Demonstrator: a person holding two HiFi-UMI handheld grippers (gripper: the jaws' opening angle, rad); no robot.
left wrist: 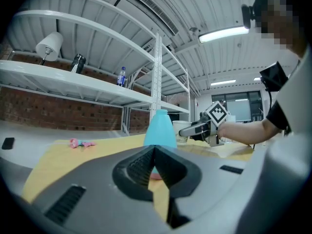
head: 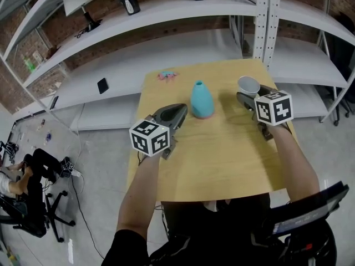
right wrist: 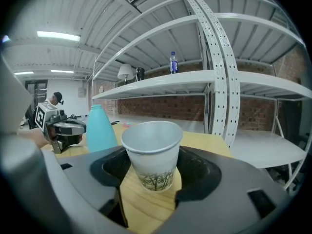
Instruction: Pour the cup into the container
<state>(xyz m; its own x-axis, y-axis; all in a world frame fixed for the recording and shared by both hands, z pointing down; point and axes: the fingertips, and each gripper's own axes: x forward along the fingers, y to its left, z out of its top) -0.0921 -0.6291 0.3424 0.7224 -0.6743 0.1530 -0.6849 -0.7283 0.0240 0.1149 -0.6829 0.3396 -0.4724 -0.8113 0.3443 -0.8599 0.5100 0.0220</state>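
Note:
A teal, cone-shaped container [head: 202, 100] stands upright in the middle of the wooden table [head: 222, 154]. To its right stands a white paper cup [head: 248, 85], upright on the table. My right gripper [head: 252, 92] reaches around the cup. In the right gripper view the cup [right wrist: 152, 152] stands between the jaws of that gripper [right wrist: 152, 174], with dark gaps on both sides. What is inside the cup is hidden. My left gripper [head: 180, 111] rests just left of the container, shut and empty. In the left gripper view its tips [left wrist: 154, 150] meet in front of the container [left wrist: 160, 128].
A small pink and blue toy [head: 167, 75] lies at the table's far left corner. White metal shelves [head: 183, 10] stand behind the table with a lamp [head: 77, 1], bottles and a phone [head: 102, 85]. A person sits on a chair [head: 22, 176] on the floor at the left.

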